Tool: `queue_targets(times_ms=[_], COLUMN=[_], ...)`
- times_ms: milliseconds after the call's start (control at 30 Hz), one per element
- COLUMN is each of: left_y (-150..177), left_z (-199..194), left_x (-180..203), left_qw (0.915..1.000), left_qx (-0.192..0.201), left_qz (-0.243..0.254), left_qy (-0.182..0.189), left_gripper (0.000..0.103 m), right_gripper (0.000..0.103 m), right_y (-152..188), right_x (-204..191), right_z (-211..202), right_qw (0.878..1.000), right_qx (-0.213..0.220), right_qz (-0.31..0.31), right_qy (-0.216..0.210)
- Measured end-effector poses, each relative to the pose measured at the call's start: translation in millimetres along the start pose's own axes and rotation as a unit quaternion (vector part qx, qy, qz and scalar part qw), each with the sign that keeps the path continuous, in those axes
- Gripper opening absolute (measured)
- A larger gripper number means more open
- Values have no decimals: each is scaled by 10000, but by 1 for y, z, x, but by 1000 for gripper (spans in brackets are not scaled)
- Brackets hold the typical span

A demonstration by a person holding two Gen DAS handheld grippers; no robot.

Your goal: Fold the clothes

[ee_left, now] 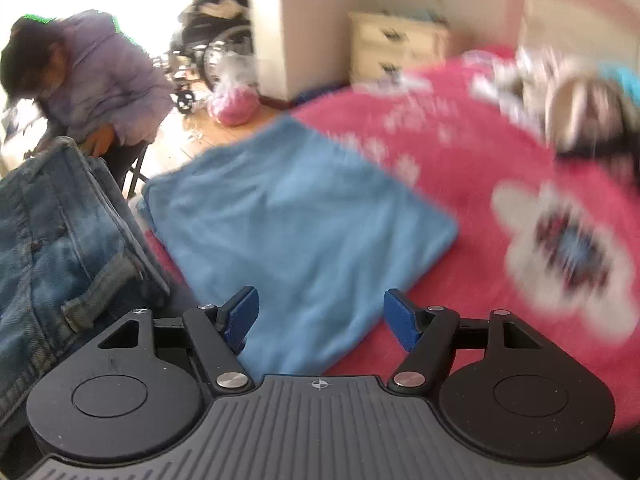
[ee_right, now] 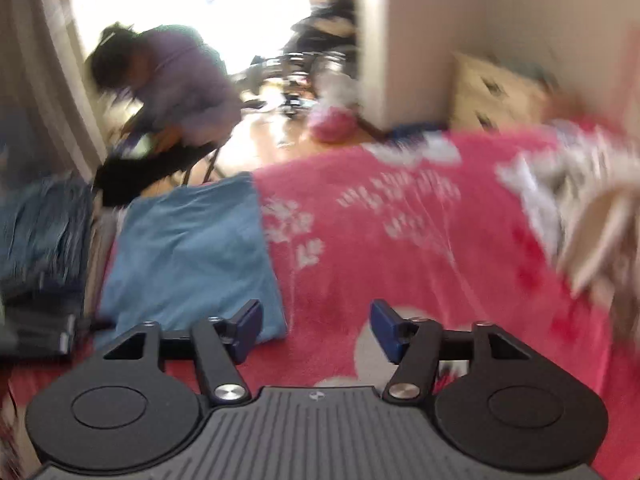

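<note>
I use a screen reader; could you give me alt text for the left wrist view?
Open left gripper above a folded blue cloth on a pink floral blanket; folded jeans lie left.

Black left gripper, right gripper: blue jaws, silver screws, ribbed grey base.

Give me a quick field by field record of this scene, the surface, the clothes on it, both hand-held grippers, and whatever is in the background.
surface: pink floral blanket on a bed
folded item: blue cloth, lying flat in a rectangle
beside it: jeans, at the blue cloth's left edge
unfolded pile: light-coloured clothes, far right, blurred
left hand-held gripper: open, nothing between the jaws, above the blue cloth
right hand-held gripper: open, empty, above the blanket
background: seated person in a purple jacket; cream drawer unit; wheelchair
</note>
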State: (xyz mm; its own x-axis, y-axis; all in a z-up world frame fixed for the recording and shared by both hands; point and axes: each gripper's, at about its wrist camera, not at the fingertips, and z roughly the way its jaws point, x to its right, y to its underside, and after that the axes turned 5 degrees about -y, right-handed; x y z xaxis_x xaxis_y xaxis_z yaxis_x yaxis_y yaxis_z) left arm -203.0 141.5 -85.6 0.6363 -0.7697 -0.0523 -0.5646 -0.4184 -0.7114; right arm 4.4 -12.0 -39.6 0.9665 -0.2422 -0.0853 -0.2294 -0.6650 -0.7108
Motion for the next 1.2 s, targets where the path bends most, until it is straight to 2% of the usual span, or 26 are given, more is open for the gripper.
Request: queue_targets(times_ms=[33, 133, 200, 267, 400, 433, 567, 667, 833, 1033, 1067, 1200], left_y=[-9, -37, -46, -48, -36, -33, -23, -22, -24, -27, -28, -34], left_z=[-4, -12, -11, -6, 23, 32, 47, 53, 54, 48, 45, 37], left_x=[1, 6, 10, 11, 8, 5, 0, 1, 1, -1, -1, 0], left_qw=[9997, 9957, 9923, 9890, 9825, 9794, 9693, 9700, 9703, 9698, 9710, 9741], left_qx=[96, 276, 266, 222, -361, -547, -819, -880, -841, -877, -805, -715], left_qz=[-210, -875, -1206, -1442, -1812, -1934, -2248, -2141, -1932, -1872, -1856, -1792], left_qy=[42, 100, -67, -230, -239, -209, -574, -744, -1188, -1294, -1272, -1181], left_gripper=[70, 71, 83, 84, 84, 83, 83, 83, 86, 94, 99, 103], right_gripper=[78, 82, 89, 92, 92, 92, 92, 92, 92, 92, 92, 93], right_y=[-8, -22, -19, -10, 13, 17, 33, 42, 47, 50, 49, 47], right_x=[-9, -27, -33, -39, -54, -55, -61, -65, -69, -63, -61, -61], right_z=[-6, -4, 4, 18, 44, 48, 64, 73, 74, 56, 53, 48], right_qw=[9998, 9991, 9987, 9974, 9933, 9932, 9898, 9854, 9833, 9840, 9841, 9841], right_qx=[8, -218, -396, -674, -1133, -1160, -1354, -1506, -1526, -1400, -1371, -1302], right_qz=[-188, -356, -312, -114, -62, -70, -36, 64, 335, 322, 333, 387], right_qy=[30, -26, -116, -221, -214, -91, 451, 790, 930, 1054, 1082, 1142])
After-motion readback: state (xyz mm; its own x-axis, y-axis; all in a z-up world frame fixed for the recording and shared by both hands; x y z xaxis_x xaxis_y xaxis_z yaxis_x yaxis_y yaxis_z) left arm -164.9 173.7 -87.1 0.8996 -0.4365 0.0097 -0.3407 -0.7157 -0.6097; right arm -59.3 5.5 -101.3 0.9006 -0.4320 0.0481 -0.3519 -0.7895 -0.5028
